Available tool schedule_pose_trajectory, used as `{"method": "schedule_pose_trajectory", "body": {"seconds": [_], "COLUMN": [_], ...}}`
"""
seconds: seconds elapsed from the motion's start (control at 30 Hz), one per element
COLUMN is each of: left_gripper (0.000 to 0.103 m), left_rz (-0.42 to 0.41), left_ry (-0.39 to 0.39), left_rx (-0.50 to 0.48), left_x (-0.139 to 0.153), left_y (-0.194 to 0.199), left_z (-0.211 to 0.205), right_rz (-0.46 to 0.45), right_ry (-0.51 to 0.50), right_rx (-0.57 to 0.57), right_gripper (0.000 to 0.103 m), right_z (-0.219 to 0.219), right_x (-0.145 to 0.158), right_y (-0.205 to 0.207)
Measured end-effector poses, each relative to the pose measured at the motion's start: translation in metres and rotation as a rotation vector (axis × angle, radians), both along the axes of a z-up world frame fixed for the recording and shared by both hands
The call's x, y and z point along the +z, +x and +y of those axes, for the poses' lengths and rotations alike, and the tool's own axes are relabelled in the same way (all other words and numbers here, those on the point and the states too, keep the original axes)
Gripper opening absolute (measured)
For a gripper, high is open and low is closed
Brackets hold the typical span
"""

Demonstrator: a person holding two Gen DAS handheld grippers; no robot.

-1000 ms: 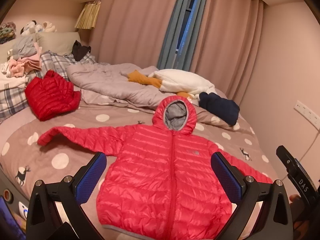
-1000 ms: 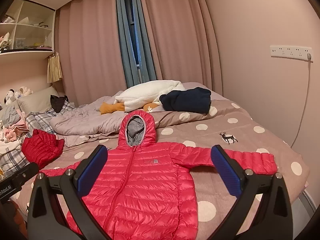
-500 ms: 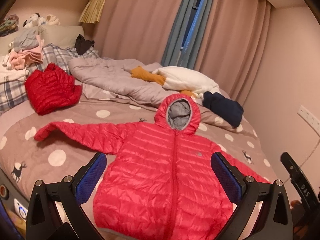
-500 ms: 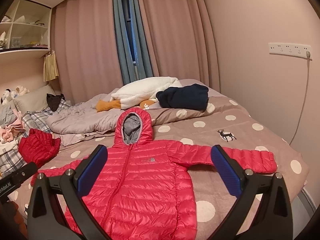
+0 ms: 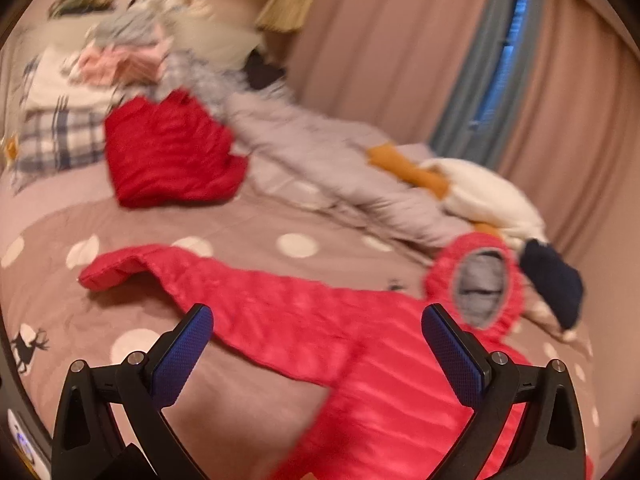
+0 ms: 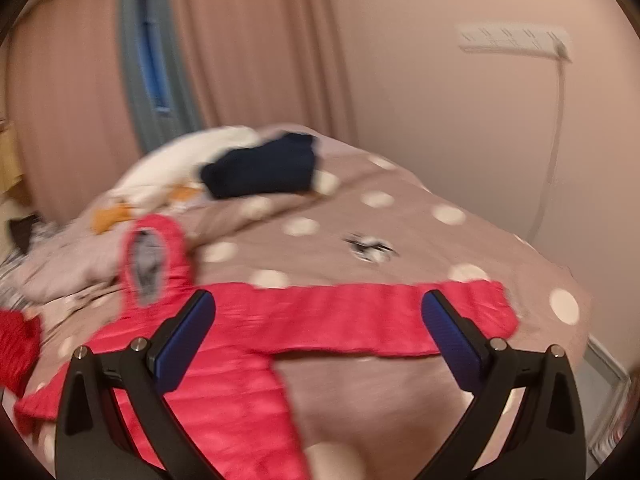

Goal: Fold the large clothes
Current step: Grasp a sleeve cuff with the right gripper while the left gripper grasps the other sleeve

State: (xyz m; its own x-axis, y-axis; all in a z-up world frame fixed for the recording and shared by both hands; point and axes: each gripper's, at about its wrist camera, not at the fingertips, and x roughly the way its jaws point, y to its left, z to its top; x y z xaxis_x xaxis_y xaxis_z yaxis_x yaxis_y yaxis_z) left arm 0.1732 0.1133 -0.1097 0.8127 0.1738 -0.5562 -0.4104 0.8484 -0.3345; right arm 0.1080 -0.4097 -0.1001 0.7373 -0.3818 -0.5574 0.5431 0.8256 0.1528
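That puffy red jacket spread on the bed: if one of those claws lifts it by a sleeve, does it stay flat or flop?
Probably flops: the jacket is soft quilted fabric lying limp on the bed, so the body would hang and drag behind the sleeve. It looks puffy, so likely light for its size. The shiny shell may slip between open jaws unless pinched firmly.

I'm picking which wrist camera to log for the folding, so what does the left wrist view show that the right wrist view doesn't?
Only the left wrist view shows the jacket's left sleeve, the plaid bedding and the pile of clothes. Only the right wrist view shows the right sleeve and the wall socket strip. Both show the red hooded jacket, the second red jacket, the navy garment, the polka-dot bedspread and open grippers: left, right.
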Motion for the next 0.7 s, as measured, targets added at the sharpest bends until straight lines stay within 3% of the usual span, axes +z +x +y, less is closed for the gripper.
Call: {"method": "schedule_pose_trajectory", "body": {"seconds": [0.13,0.23,0.33,0.4,0.5,0.63,0.7], "left_gripper": [0.103,0.103,0.103,0.103,0.101,0.094,0.082], "left_rz": [0.103,0.172,0.141,0.129,0.121,0.145,0.103], "left_ry": [-0.031,-0.123,-0.244,-0.296,-0.288,-0.321,-0.345], "left_rx": [0.176,0.267,0.266,0.275,0.216,0.232,0.278], "left_x": [-0.045,-0.076,-0.100,-0.111,-0.119,-0.134,-0.134], "left_y": [0.021,0.027,0.028,0.029,0.039,0.044,0.035], "left_z": [0.052,0.091,0.120,0.131,0.139,0.152,0.157], "right_rz": [0.068,0.061,0.038,0.026,-0.008,-0.094,-0.120], "right_ry": [0.136,0.271,0.388,0.414,0.460,0.629,0.677], "right_rx": [-0.169,-0.246,-0.315,-0.339,-0.406,-0.468,-0.490], "right_gripper": [0.103,0.103,0.103,0.103,0.103,0.103,0.103], "right_z": [-0.071,-0.109,-0.137,-0.147,-0.166,-0.182,-0.185], "right_x": [-0.042,-0.068,-0.088,-0.094,-0.103,-0.124,-0.132], "right_y": [0.006,-0.001,-0.010,-0.018,-0.031,-0.054,-0.060]}}
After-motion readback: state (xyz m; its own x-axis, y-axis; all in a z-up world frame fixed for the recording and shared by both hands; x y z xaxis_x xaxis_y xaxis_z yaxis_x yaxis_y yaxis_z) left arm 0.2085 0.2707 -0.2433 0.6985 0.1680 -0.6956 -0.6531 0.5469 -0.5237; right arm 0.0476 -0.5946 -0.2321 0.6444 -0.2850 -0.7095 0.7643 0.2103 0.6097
